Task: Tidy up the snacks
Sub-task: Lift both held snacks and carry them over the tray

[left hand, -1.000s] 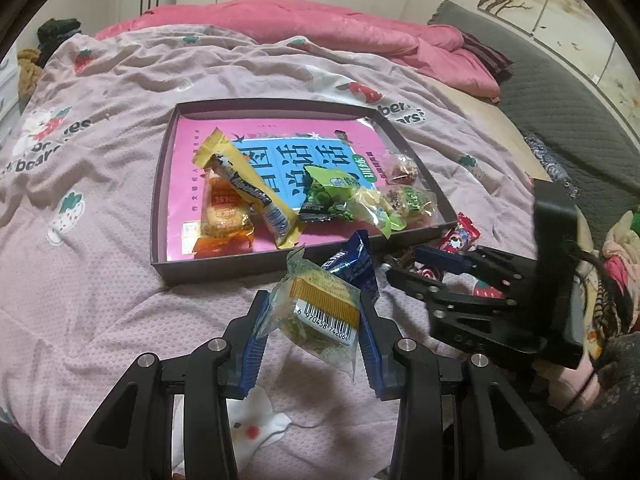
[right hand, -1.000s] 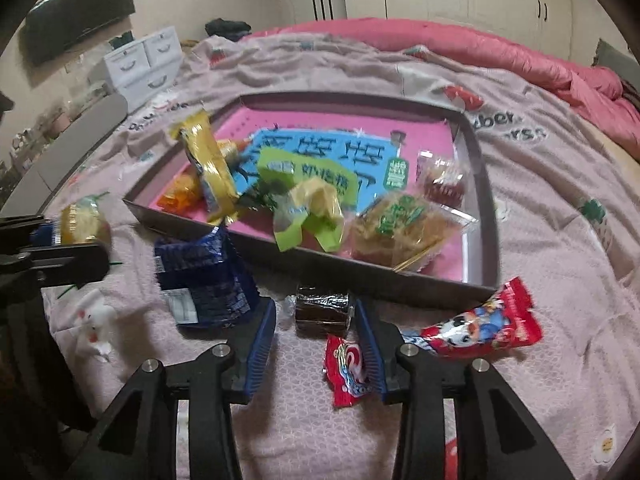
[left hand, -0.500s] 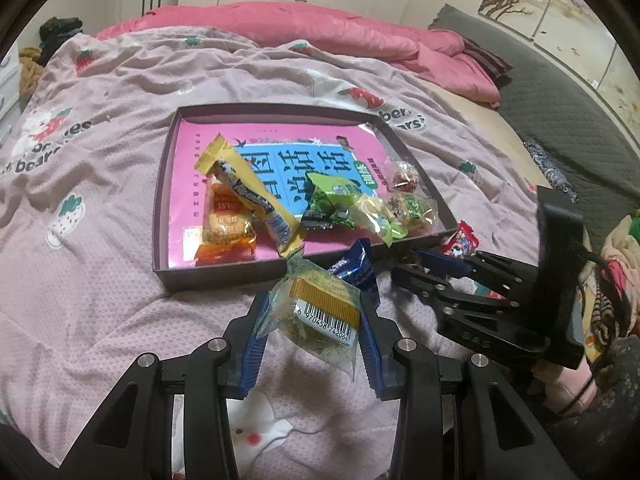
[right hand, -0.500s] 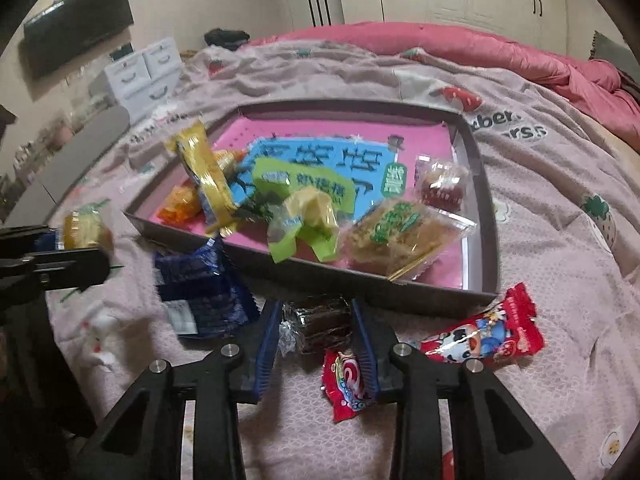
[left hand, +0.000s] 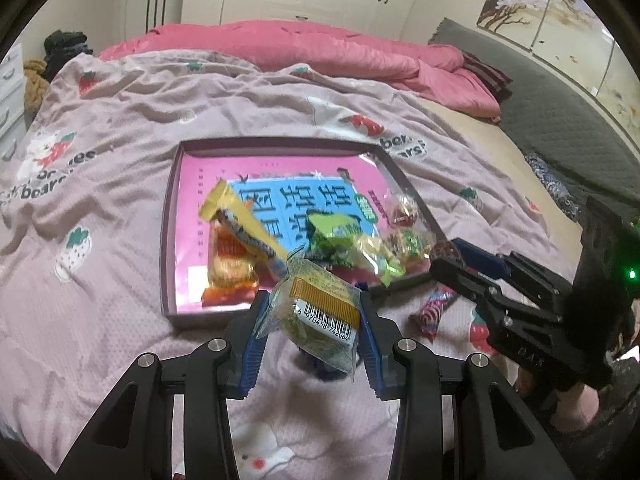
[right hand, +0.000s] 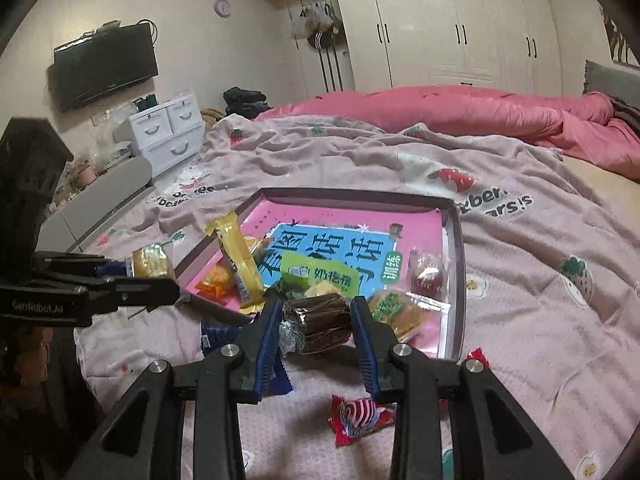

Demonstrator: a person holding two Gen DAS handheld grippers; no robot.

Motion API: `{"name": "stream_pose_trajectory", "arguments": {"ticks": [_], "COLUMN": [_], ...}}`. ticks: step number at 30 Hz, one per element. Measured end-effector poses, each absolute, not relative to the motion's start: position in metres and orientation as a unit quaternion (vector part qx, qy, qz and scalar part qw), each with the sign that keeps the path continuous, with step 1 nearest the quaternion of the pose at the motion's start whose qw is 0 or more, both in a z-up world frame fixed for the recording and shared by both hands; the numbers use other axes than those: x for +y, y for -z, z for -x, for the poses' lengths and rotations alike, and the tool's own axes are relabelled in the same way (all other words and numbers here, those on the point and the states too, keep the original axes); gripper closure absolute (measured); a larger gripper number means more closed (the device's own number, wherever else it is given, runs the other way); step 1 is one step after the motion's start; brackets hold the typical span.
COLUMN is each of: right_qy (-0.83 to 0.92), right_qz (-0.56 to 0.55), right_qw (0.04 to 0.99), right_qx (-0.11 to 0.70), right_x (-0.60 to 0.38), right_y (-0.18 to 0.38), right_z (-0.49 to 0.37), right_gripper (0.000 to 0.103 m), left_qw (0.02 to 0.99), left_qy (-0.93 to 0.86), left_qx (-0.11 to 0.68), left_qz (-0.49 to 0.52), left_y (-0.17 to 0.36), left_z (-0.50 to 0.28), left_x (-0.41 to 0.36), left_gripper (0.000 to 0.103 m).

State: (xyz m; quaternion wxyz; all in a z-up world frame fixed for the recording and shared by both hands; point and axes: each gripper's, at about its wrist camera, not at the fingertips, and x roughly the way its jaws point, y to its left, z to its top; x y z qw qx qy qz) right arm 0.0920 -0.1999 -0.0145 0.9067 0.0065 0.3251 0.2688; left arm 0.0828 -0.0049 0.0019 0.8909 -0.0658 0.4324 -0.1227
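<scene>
Your right gripper (right hand: pixel 316 322) has just closed its jaws on the dark brown snack (right hand: pixel 318 322) and lifted it off the bedspread (right hand: pixel 540 320); a second ago that snack lay between the open jaws, just outside the tray's near edge. Your left gripper (left hand: pixel 310 314) stays clamped on the clear pack (left hand: pixel 316 312), held above the tray's (left hand: pixel 168 240) near edge. Both snacks look ready to go in, while two red packs (right hand: pixel 356 420) (left hand: pixel 434 310) still lie outside near the tray's near right corner.
</scene>
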Motion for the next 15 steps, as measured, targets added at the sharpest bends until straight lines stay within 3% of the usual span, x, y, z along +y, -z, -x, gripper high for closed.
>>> {"name": "stream_pose_trajectory", "arguments": {"ticks": [15], "right_qy": [-0.214], "right_qz": [-0.039], "right_qw": [0.921], "right_qx": [0.323], "right_x": [-0.238], "right_y": [0.013], "right_z": [-0.111], "right_gripper": [0.067], "left_qw": [0.897], "left_qy": [0.106], "left_qx": [0.424], "left_qz": [0.064], "left_y": [0.003], "left_z": [-0.118], "left_x": [-0.009], "left_gripper": [0.06]}}
